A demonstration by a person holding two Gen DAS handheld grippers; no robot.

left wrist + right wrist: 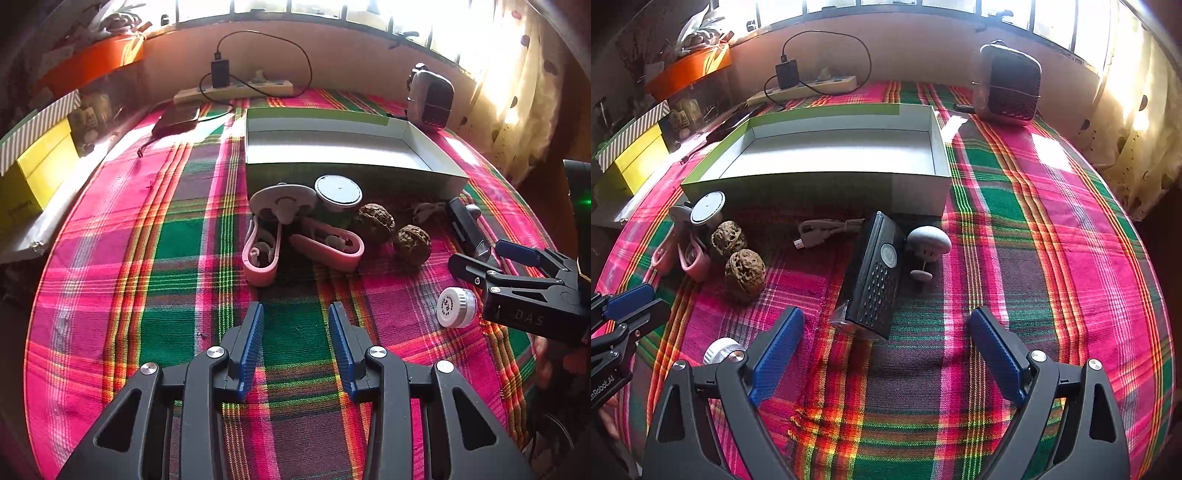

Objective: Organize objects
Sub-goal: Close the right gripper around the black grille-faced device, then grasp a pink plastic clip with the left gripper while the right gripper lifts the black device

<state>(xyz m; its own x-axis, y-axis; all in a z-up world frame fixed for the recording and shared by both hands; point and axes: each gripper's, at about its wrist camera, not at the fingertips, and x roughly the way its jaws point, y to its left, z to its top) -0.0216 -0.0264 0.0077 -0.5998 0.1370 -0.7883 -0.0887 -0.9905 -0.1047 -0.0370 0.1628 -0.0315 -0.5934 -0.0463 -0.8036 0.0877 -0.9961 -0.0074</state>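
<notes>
**Desk inventory: loose items before an empty box**

Where the plaid cloth (1015, 229) covers the desk, the following are recorded.

- Open cardboard box (827, 155), green outside, grey inside: set toward the back of the desk; nothing is seen within.
- Round white lid (338, 191) on a small green container: just in front of the box's near wall.
- White and pink plastic pieces (295, 232): grouped beside the lidded container; their exact kind cannot be told.
- Two walnuts (738, 258): placed side by side, near the pink pieces.
- Coiled grey cable (827, 230): laid in the shadow of the box wall, between the walnuts and the black device.
- Black perforated device (877, 280): laid lengthwise in front of the box's right corner.
- Grey mushroom-shaped item (929, 243): just beside the black device, on its right.
- Small white screw-cap jar (456, 307): lying on its side, close by the right gripper.
- Power strip (236, 90) with a black charger plugged in: at the back wall.
- Small heater (1010, 83): upright behind the box, to its right.
- Left gripper (295, 354): jaws spread, nothing between them, held over bare cloth short of the pink pieces.
- Right gripper (886, 354): jaws spread wide, nothing pinched, the near end of the black device lying just ahead of the gap.
</notes>
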